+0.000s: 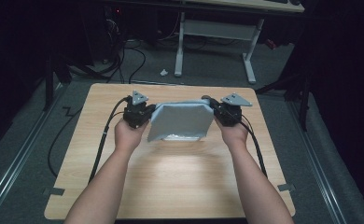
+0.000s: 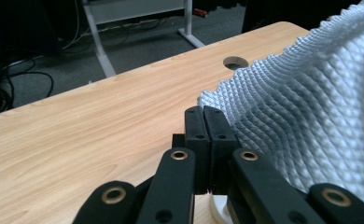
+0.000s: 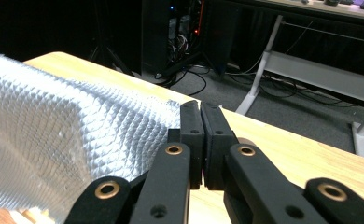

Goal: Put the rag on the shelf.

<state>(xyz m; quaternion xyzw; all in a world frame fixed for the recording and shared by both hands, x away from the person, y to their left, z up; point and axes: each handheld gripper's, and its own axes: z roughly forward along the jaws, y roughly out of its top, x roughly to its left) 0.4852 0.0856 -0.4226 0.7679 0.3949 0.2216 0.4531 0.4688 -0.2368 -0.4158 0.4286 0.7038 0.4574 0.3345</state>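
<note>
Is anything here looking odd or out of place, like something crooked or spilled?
Nothing looks spilled or damaged. The pale blue cloth hangs stretched between the left gripper and the right gripper, each shut on an upper corner. It hangs slightly askew, lower edge near the wooden table. Loose cables clutter the floor beyond.

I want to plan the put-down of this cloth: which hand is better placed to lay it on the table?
Neither clearly: left gripper and right gripper each pinch a top corner of the light blue cloth at equal height, its lower edge at the table. Lower together.
</note>
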